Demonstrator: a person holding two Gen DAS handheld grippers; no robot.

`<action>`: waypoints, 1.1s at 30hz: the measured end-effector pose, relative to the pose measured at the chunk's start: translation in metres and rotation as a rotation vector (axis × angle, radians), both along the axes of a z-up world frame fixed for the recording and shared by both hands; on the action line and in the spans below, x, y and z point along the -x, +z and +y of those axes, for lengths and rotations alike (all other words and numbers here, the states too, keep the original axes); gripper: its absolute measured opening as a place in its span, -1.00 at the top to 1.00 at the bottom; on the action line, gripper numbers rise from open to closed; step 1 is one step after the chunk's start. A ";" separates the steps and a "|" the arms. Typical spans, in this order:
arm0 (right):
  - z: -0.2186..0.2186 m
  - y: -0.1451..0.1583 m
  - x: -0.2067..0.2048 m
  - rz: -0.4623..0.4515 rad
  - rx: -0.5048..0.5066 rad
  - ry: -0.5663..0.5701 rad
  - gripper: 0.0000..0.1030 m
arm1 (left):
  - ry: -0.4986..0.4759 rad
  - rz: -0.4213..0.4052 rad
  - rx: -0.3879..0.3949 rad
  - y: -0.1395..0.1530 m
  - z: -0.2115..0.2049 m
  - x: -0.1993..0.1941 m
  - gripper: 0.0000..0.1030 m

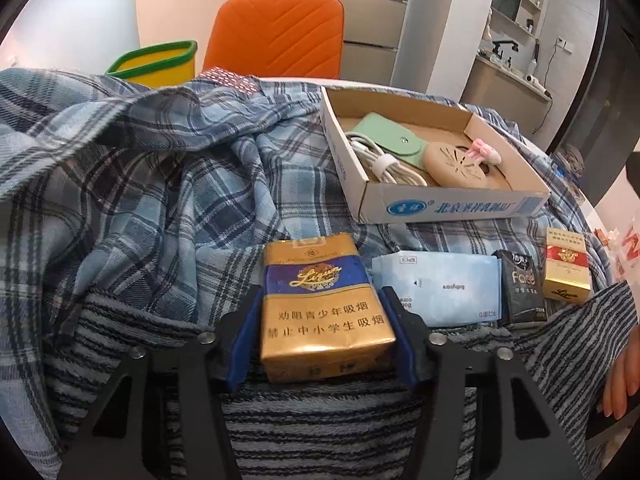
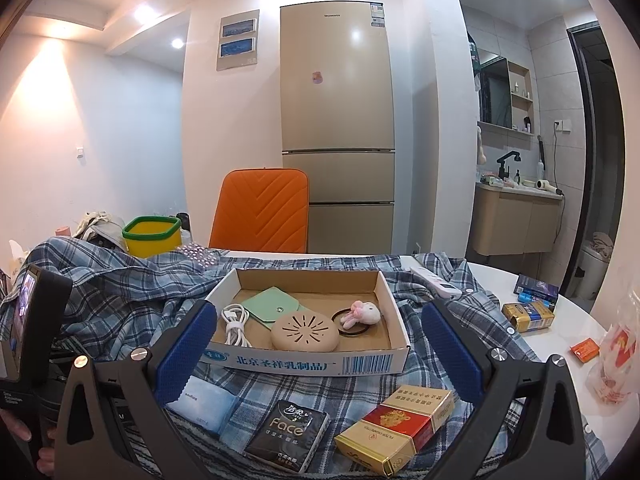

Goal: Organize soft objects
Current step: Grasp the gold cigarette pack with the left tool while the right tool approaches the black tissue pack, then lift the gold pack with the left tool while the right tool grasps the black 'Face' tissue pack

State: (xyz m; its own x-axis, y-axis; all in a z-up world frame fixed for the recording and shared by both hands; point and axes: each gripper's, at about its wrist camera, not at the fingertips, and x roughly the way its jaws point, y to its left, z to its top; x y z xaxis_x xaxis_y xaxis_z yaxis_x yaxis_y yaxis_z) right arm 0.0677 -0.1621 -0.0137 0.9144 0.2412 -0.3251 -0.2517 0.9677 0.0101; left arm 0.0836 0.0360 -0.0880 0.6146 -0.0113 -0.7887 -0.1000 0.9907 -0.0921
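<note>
My left gripper (image 1: 320,320) is shut on a gold and blue cigarette pack (image 1: 320,304), held just above the striped towel (image 1: 320,420). To its right lie a pale blue wipes pack (image 1: 440,288), a black Face tissue pack (image 1: 522,292) and a red and gold cigarette pack (image 1: 566,266). My right gripper (image 2: 320,348) is open and empty, above the Face tissue pack (image 2: 288,432), the red and gold pack (image 2: 396,428) and the wipes pack (image 2: 208,402). Behind stands a cardboard box (image 2: 304,360).
The box (image 1: 452,204) holds a green pouch (image 2: 272,304), a white cable (image 2: 236,324), a beige round case (image 2: 304,332) and a pink plush bunny (image 2: 362,314). A plaid shirt (image 1: 160,160) covers the table. A yellow bin (image 2: 152,236) and orange chair (image 2: 260,212) stand behind. Another cigarette pack (image 2: 528,316) lies right.
</note>
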 end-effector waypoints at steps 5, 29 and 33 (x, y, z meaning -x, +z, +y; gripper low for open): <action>-0.003 0.003 -0.003 0.030 -0.001 -0.022 -1.00 | -0.036 -0.130 -0.018 0.017 -0.008 0.018 -0.02; 0.022 -0.053 -0.053 0.643 -0.008 -0.041 -0.51 | -0.098 -0.409 -0.048 0.049 -0.018 0.057 -0.02; 0.025 -0.068 -0.058 0.716 -0.023 -0.037 -0.36 | -0.098 -0.411 -0.046 0.049 -0.019 0.057 -0.02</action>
State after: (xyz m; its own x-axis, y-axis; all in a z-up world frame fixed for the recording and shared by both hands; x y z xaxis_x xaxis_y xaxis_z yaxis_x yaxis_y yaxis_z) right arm 0.1253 -0.1372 -0.0816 0.4861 0.2281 -0.8436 -0.1428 0.9731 0.1808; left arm 0.0268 0.0170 -0.0395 0.8757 -0.0557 -0.4796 0.0307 0.9977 -0.0599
